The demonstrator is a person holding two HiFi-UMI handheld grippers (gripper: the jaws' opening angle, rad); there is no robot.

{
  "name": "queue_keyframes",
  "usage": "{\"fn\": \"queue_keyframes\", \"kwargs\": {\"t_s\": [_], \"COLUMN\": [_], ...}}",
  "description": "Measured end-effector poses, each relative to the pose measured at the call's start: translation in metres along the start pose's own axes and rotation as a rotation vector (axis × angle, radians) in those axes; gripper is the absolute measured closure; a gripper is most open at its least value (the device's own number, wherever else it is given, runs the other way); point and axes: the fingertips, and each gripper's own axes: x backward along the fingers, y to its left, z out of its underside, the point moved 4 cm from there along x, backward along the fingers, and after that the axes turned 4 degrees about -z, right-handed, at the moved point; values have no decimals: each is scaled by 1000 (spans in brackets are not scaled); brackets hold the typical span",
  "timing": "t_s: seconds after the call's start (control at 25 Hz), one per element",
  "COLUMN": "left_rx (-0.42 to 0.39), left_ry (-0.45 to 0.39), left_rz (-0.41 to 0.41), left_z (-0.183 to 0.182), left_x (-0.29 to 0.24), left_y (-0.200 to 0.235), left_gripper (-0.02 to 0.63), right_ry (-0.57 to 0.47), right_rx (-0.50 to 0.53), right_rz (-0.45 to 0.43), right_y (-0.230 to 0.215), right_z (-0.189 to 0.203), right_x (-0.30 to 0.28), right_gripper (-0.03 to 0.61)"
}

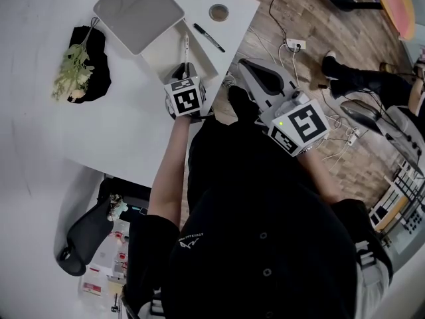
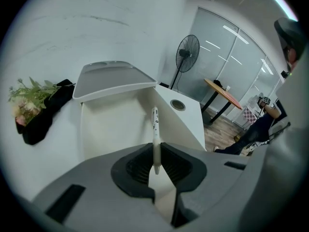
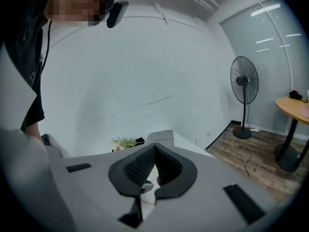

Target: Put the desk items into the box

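An open white box [image 1: 166, 46] stands at the desk's far edge, its lid [image 1: 138, 12] tipped back. My left gripper [image 1: 183, 70] is at the box's near rim, shut on a white pen [image 1: 186, 48] that points over the box's inside. In the left gripper view the pen [image 2: 155, 132] stands upright between the jaws, above the box [image 2: 116, 124]. A black marker [image 1: 209, 37] and a small round item [image 1: 218, 12] lie on the desk right of the box. My right gripper [image 1: 251, 70] hangs off the desk's right edge, jaws together with nothing in them.
A bunch of dried flowers on a black cloth [image 1: 81, 65] lies at the desk's left. The white desk [image 1: 99, 131] ends just right of the box. Beyond is wooden floor with cables and a power strip [image 1: 295, 44]. A black office chair [image 1: 86, 234] is lower left.
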Motion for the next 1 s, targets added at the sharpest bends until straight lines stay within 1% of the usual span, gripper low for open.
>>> {"fn": "queue_keyframes", "kwargs": {"t_s": [0.2,0.52,0.84,1.0], "left_rx": [16,48,8,5], "left_ry": [28,62,113,122], "left_rz": [-23,-71,-92,-83], "left_z": [7,7,16,16], "left_x": [-7,-13,-26,-27], "left_y": [-1,3,2,0], "left_gripper": [557,557,557,555], "right_ry": [6,3,0,-6], "right_rx": [-4,-5,-10,-10], "right_rz": [0,0,10,14], "right_y": [-1,-1,-1,-2], "right_z": [2,2,5,5], "right_x": [-1,1,7,10], "right_gripper": [580,580,580,580]}}
